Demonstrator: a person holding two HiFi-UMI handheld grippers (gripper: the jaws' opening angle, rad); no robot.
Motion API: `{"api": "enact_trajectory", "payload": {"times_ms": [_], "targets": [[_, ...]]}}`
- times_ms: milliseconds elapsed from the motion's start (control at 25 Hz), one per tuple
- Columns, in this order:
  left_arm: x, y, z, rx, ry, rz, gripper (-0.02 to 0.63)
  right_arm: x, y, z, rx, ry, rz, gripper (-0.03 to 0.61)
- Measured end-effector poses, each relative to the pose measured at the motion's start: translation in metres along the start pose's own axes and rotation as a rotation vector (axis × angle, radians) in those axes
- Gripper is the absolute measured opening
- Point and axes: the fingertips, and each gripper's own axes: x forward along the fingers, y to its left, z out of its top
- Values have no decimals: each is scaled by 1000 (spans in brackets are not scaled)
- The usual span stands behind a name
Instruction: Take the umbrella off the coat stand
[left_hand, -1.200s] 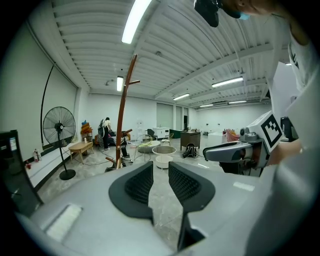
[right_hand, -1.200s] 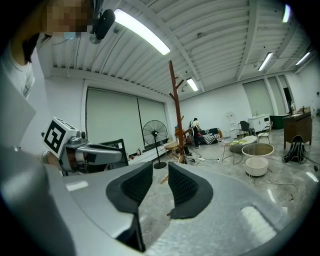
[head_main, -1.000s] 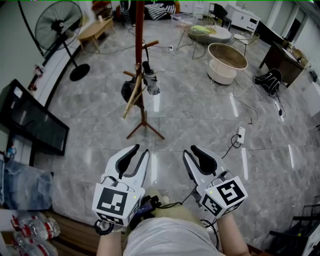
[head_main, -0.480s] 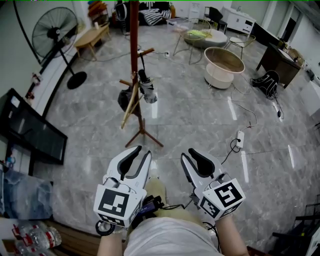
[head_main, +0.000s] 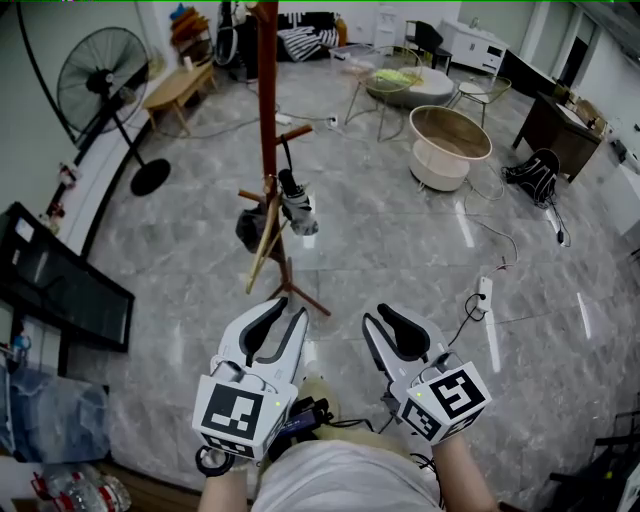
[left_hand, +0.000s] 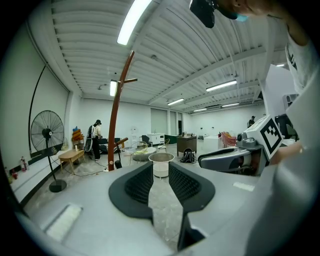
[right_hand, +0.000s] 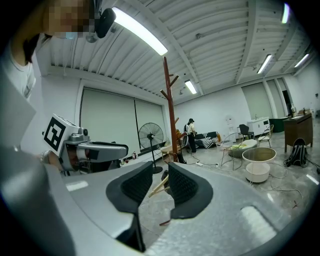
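Judging the folded umbrella (head_main: 298, 205) at 12 o'clock light and soft — grip its stiff handle (head_main: 287, 181) — left gripper (head_main: 284, 308) and right gripper (head_main: 381, 315) jaws apart, empty.

Standing fan (head_main: 100, 75) at left wall, round tub (head_main: 441, 172) — backpack (head_main: 535, 168) nearby, power strip (head_main: 485, 292) on floor

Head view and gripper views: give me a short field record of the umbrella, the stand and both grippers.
umbrella: folded, hanging on the coat stand
coat stand: upright on the floor, ahead of both grippers
left gripper: jaws apart, empty
right gripper: jaws apart, empty, pointed toward the stand
contact: none; umbrella not yet reached
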Motion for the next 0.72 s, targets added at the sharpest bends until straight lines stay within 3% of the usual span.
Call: {"api": "enact_trajectory", "payload": {"times_ms": [720], "targets": [[96, 90, 16, -42, 35, -46, 97, 113, -49, 34, -5, 32, -33, 94]]}}
